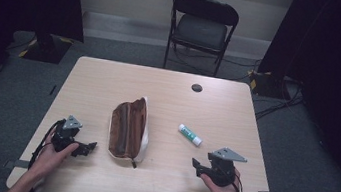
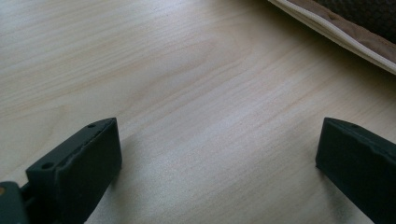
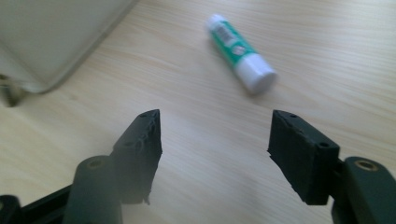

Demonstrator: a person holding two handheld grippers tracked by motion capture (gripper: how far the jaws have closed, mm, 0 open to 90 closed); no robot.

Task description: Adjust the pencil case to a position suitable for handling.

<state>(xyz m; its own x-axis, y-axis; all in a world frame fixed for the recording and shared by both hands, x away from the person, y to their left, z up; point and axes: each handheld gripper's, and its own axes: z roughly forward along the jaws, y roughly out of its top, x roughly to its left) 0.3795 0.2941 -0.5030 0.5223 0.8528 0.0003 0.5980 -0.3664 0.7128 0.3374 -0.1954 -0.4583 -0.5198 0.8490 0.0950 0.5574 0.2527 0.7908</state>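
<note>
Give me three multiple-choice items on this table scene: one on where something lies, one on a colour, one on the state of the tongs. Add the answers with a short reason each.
1. Where does the glue stick lie?
A. inside the pouch
B. on the table, between the pouch and the right tongs
C. on the chair

2. What colour is the pouch on its upper face?
A. brown
B. blue
C. yellow

3. How do the left tongs stand?
A. shut on the pouch
B. shut on nothing
C. open, holding nothing

Answers:
1 B, the stick rests on bare wood of the table, with the pouch to one side and the right tongs nearer the person.
2 A, brown top with a pale edge.
3 C, the left gripper view shows the jaws wide apart over bare wood.
</note>
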